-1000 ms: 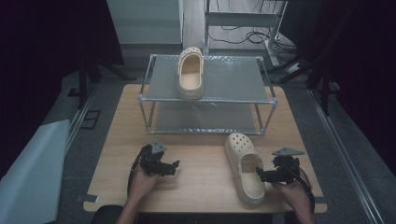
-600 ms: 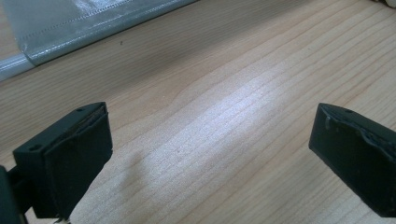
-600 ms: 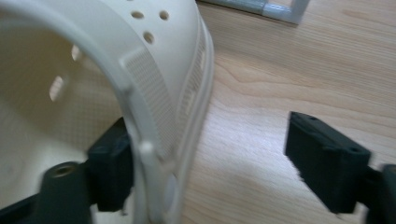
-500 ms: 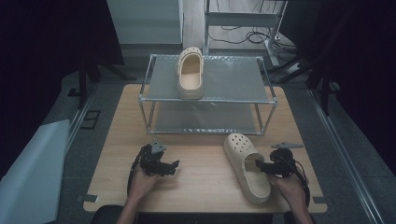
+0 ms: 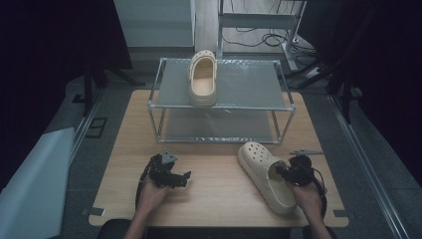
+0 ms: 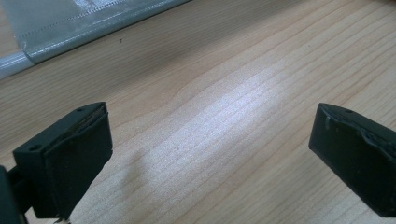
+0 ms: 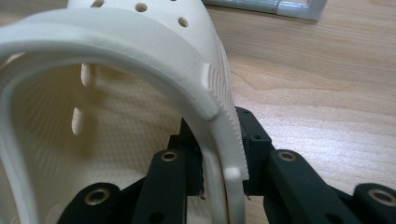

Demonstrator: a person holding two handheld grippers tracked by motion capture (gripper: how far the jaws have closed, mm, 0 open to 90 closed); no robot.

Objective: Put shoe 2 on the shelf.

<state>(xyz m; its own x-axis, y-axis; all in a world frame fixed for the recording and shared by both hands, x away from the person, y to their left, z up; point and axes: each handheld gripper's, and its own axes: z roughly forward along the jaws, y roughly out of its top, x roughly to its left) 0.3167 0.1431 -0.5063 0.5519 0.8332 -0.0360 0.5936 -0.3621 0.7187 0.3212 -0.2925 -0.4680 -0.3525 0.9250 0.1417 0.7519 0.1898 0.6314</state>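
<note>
A cream clog (image 5: 266, 175) lies on the wooden table (image 5: 219, 184) at the front right, toe toward the rack. My right gripper (image 5: 284, 173) has just been closing and is now shut on the clog's right side wall (image 7: 223, 140), one jaw inside the shoe and one outside. A second cream clog (image 5: 203, 78) rests on the top shelf of the metal rack (image 5: 221, 102). My left gripper (image 5: 183, 178) lies low on the table at the front left, its jaws (image 6: 210, 154) wide open over bare wood.
The two-tier metal rack stands across the back half of the table, its lower shelf (image 5: 219, 124) bare. A strip of that shelf's edge (image 6: 70, 32) shows ahead of the left gripper. Bare wood lies between the two hands.
The right gripper slid in to the left onto the clog's side and closed on its wall. The left gripper stayed where it was.
</note>
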